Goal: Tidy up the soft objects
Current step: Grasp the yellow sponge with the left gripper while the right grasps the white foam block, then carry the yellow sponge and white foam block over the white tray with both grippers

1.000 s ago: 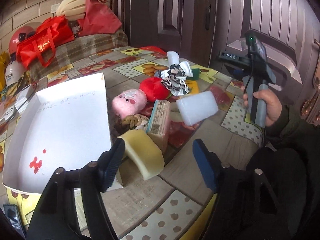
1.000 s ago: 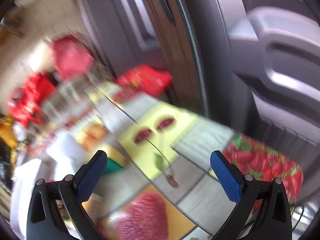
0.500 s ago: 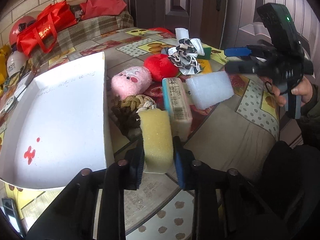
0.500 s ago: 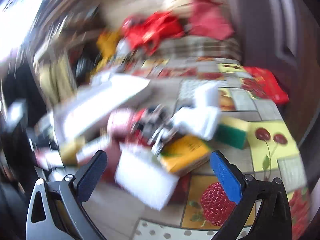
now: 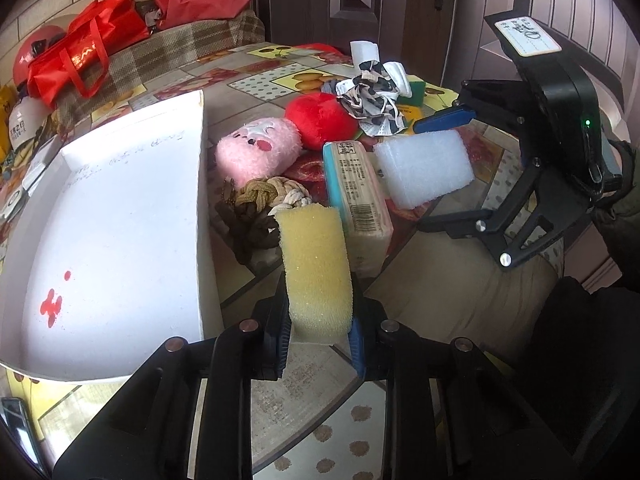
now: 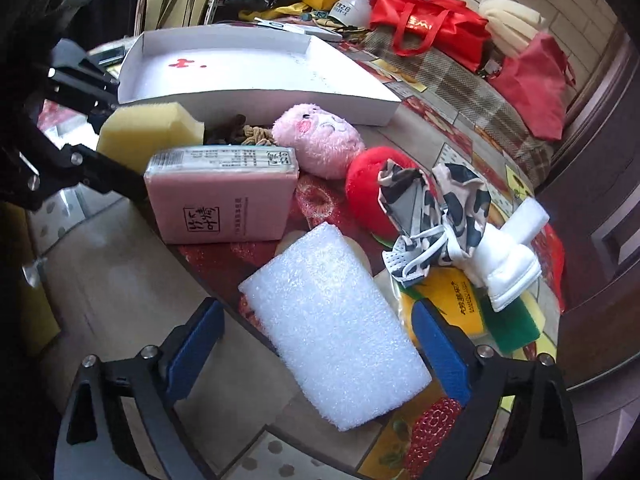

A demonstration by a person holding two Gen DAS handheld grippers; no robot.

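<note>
The yellow rectangular foam sponge (image 5: pixel 316 268) is pinched between the pads of the left hand-held gripper (image 5: pixel 318 336), clenched hard on its near end, at the counter's near edge just beside the long wall of the shallow white cardboard tray (image 5: pixel 200 216). So the step in hand is a pickup on the left, with the grip made and the lift not yet begun.

The white bubbly foam block (image 6: pixel 336 332) lies flat on the counter between the blue pads of the right hand-held gripper (image 6: pixel 320 356), whose jaws are closing; gaps show on both sides, so it grasps nothing yet. It sits just beside the pink wrapped tissue pack (image 6: pixel 224 196).

Further out lie the pink plush toy (image 6: pixel 320 140), the red plush ball (image 5: pixel 316 118), the braided rope knot (image 5: pixel 264 200) and the black-and-white patterned cloth (image 6: pixel 436 208), all clustered on the fruit-patterned counter (image 5: pixel 432 288).

Next, I judge, the left should raise the sponge clear of the tray wall and carry it over the bare tray floor before letting go. The right needs to finish closing squarely on the block's long sides; the foam will likely squash, so a firm hold is needed.
</note>
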